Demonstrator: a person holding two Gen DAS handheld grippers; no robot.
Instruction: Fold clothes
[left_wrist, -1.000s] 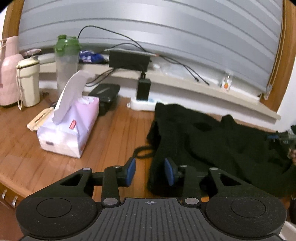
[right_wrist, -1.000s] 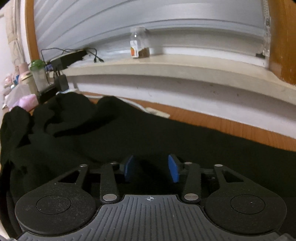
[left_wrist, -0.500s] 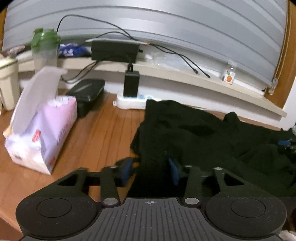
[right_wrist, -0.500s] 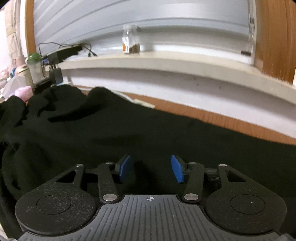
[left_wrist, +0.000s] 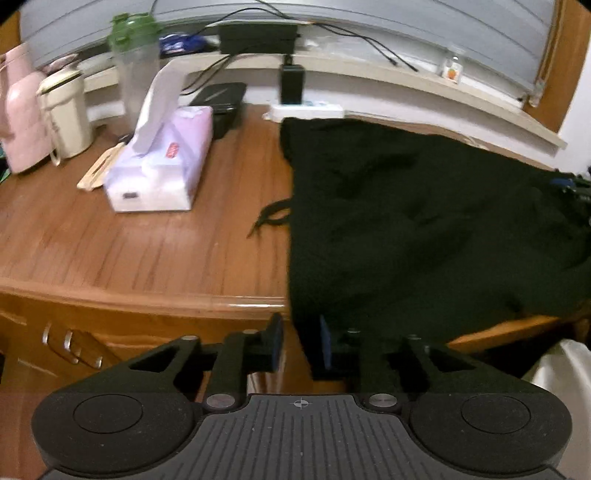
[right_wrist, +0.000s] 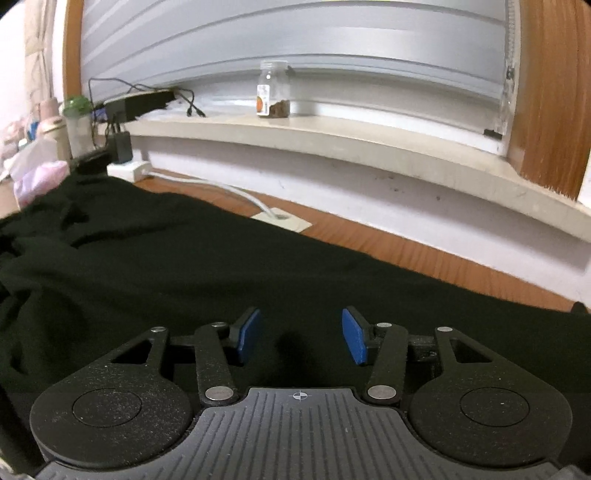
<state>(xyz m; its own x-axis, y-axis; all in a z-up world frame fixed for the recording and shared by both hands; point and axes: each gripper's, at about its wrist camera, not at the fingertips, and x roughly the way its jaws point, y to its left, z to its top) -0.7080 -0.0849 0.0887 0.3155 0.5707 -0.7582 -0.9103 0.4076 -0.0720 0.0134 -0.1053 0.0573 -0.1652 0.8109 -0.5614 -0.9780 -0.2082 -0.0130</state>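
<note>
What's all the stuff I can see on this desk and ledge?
garment: one, black, spread on the desk, hanging over its front edge
tissue pack: one, pale purple, left of garment
shaker: one, clear, green lid, behind tissues
flasks: two, pink and cream, far left
case: one, black, behind tissues
power strip: one, white, charger plugged in
jar: one, clear, on ledge
desk: one, brown wood
left claw: black, blue pads, opening at garment's edge
right claw: open over garment
</note>
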